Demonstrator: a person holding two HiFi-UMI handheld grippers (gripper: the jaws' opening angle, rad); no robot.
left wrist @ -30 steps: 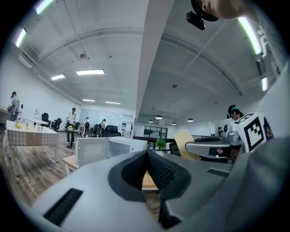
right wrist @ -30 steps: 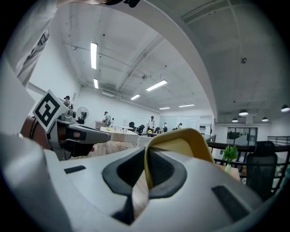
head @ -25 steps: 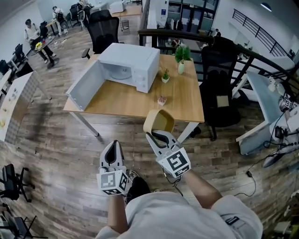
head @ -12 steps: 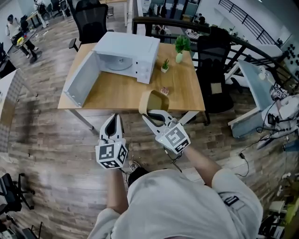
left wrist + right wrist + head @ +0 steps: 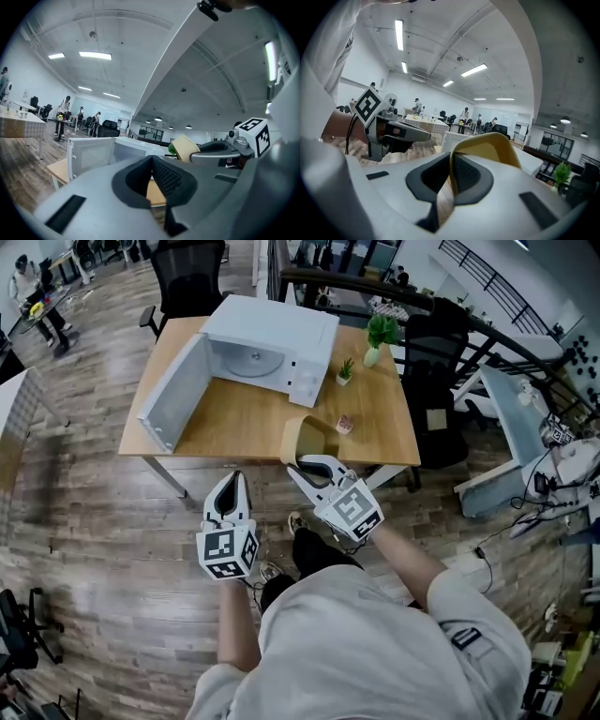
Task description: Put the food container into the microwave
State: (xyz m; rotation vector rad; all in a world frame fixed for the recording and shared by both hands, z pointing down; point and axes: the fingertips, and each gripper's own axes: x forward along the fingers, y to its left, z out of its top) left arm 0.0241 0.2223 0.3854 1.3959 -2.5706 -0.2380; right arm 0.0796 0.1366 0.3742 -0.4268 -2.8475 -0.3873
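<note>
My right gripper (image 5: 311,463) is shut on the rim of a tan food container (image 5: 302,440), held tilted above the table's near edge. The right gripper view shows the container (image 5: 487,146) with its thin wall pinched between the jaws. A white microwave (image 5: 272,348) stands at the back of the wooden table (image 5: 244,432), its door (image 5: 176,395) swung wide open to the left and the turntable visible inside. My left gripper (image 5: 228,491) hangs shut and empty over the floor, short of the table. In the left gripper view the microwave (image 5: 101,152) lies ahead.
Two small potted plants (image 5: 379,337) (image 5: 345,371) and a small item (image 5: 344,424) sit right of the microwave. Black office chairs (image 5: 433,381) stand at the table's right and far side. A railing runs behind. White desks (image 5: 525,427) are at the right; people are far left.
I have stepped closer to the table, so it looms larger. The right gripper has carried the container forward to the table's near edge. The left gripper stayed shut beside it.
</note>
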